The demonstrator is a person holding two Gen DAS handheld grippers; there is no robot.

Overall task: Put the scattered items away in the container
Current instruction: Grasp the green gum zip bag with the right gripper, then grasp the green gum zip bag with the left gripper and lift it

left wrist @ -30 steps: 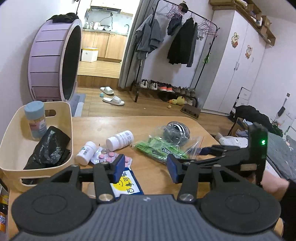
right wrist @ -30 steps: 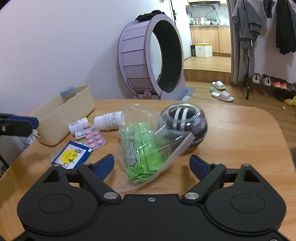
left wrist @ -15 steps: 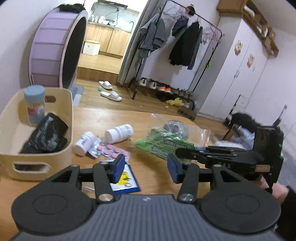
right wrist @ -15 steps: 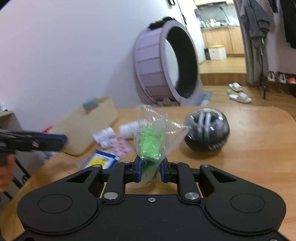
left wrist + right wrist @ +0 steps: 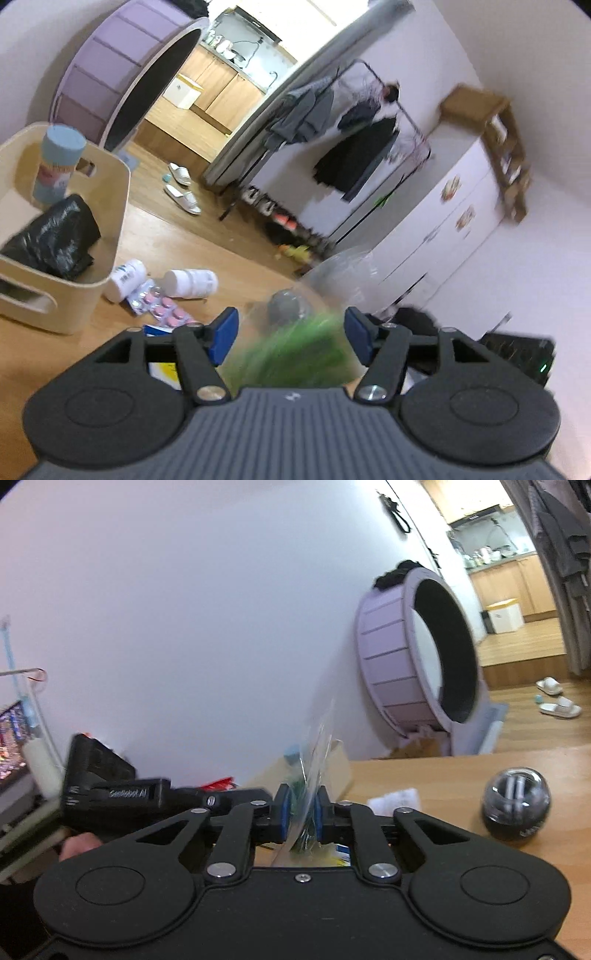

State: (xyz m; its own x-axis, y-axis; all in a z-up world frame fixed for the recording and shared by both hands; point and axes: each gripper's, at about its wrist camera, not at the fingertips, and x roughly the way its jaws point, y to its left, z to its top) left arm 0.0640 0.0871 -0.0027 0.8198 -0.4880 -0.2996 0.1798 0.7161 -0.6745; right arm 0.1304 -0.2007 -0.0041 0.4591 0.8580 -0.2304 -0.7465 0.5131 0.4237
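Note:
My right gripper (image 5: 302,812) is shut on a clear plastic bag of green packets (image 5: 314,760) and holds it up off the table. The same bag (image 5: 295,354) shows blurred between the open jaws of my left gripper (image 5: 290,332), which does not grip it. The cream container (image 5: 74,291) stands at the left with a black bag (image 5: 51,236) and a blue-capped tube (image 5: 55,166) inside. Two white pill bottles (image 5: 188,282), a pink blister pack (image 5: 162,306) and a blue-yellow sachet (image 5: 162,365) lie on the table beside it. A black ball (image 5: 517,805) sits to the right.
The wooden table (image 5: 461,775) has a rounded far edge. A purple cat wheel (image 5: 417,657) stands on the floor behind it. A clothes rack (image 5: 351,147) and white wardrobe (image 5: 443,221) are further back. The left gripper body (image 5: 110,794) is close on the right gripper's left.
My right gripper has lifted the bag off the table and swung it left towards the container. The bag now hangs between my left gripper's jaws, which have opened wider and tilted.

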